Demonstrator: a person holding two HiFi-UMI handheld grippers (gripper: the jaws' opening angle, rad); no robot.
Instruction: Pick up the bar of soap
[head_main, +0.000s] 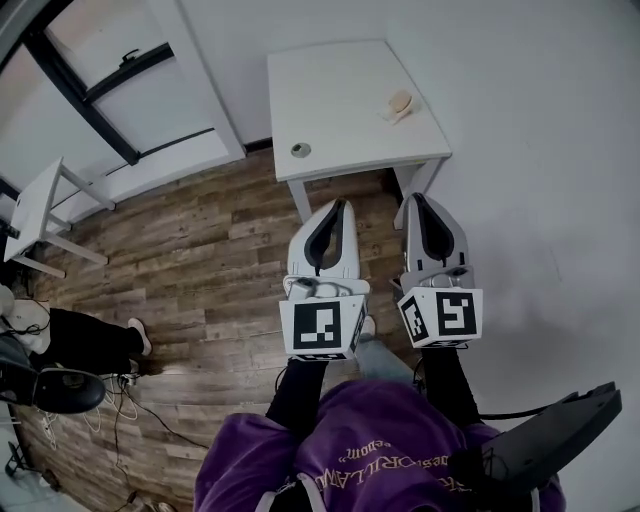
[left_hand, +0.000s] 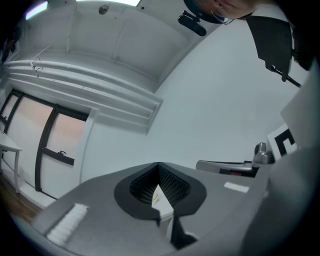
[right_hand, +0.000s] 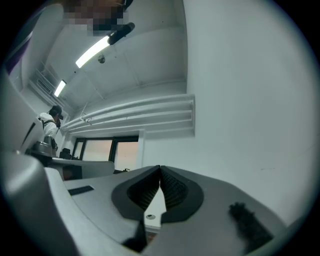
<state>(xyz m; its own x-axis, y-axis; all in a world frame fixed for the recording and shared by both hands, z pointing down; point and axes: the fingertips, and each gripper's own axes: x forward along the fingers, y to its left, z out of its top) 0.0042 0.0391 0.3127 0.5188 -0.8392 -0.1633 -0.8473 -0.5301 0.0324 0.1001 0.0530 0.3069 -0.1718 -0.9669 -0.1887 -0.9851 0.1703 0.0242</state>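
Soap takes the far right corner: one pale bar of soap (head_main: 398, 104) lies on the single white counter (head_main: 340, 90), untouched. One small round grey object (head_main: 300, 150) sits near the counter's front left edge, well apart from the bar.

Two hand-held grippers hang side by side over the wooden floor (head_main: 200, 250), short of the counter's front edge and pointing toward it. The left hand-held gripper (head_main: 340, 203) (left_hand: 158, 164) has its jaws pressed together with nothing between them. The right hand-held gripper (head_main: 418, 197) (right_hand: 160, 167) is likewise closed and empty. Each carries one marker cube.

A second, smaller white table (head_main: 35, 205) stands at far left, and one bystander's legs (head_main: 90, 340) show near it.
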